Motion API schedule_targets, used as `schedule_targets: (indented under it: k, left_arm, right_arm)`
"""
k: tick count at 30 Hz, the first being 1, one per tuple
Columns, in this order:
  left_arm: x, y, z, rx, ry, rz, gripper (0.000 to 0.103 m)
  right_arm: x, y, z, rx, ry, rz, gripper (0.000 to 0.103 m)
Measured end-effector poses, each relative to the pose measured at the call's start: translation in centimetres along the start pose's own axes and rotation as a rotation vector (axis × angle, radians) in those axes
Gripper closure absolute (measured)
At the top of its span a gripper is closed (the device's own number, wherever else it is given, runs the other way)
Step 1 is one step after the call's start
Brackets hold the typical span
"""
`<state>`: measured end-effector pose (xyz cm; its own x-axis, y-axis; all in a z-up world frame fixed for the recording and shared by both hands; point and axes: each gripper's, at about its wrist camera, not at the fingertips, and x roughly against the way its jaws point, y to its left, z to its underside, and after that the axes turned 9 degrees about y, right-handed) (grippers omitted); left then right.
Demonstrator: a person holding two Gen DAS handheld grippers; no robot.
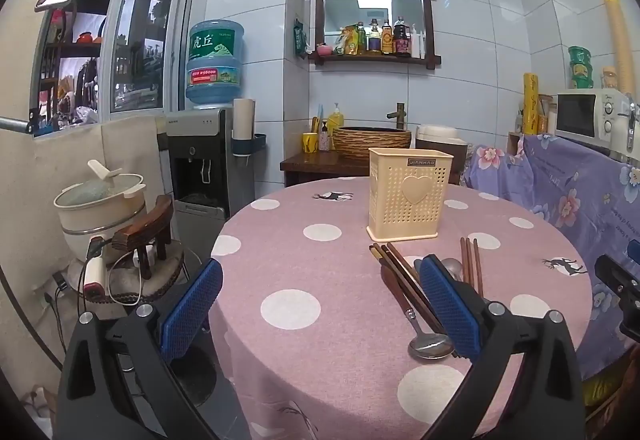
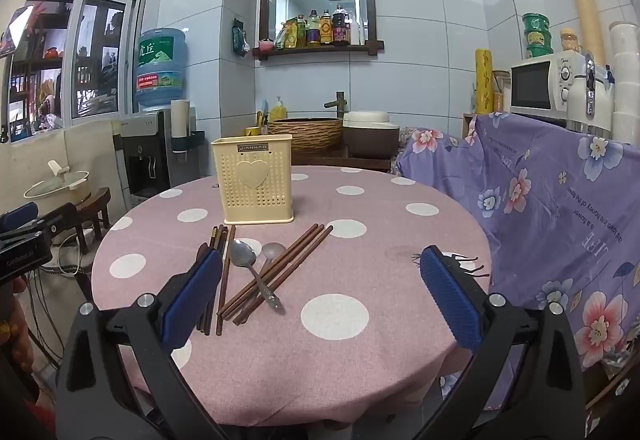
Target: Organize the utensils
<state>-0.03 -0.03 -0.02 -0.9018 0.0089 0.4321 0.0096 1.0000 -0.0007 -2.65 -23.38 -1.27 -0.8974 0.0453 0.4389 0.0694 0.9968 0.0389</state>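
Both jaws spread wide and empty, the left hand-held gripper (image 1: 320, 304) and right hand-held gripper (image 2: 320, 296) hover over the worktop (image 2: 360, 352). Chopsticks (image 2: 280, 272) and spoons (image 2: 252, 272) lie near the cream utensil holder (image 2: 256, 179).

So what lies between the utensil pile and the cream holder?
Only bare tablecloth. In the right wrist view a narrow strip of pink cloth separates the holder from the nearest chopstick tips and spoons; nothing else sits there.
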Motion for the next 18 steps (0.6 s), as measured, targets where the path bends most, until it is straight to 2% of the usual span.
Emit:
schedule_targets:
  k: [1,18]
  left_arm:
    - [-0.15,0.09,-0.06,0.009,0.016,-0.001,0.005]
    - [-0.13,0.07,0.04,0.002,0.005,-0.011,0.005]
  right_arm:
    - [0.02,0.00,-0.01,0.000,-0.001,-0.001,0.005]
    - [0.01,0.13,0.07,-0.003,-0.003,-0.001,0.005]
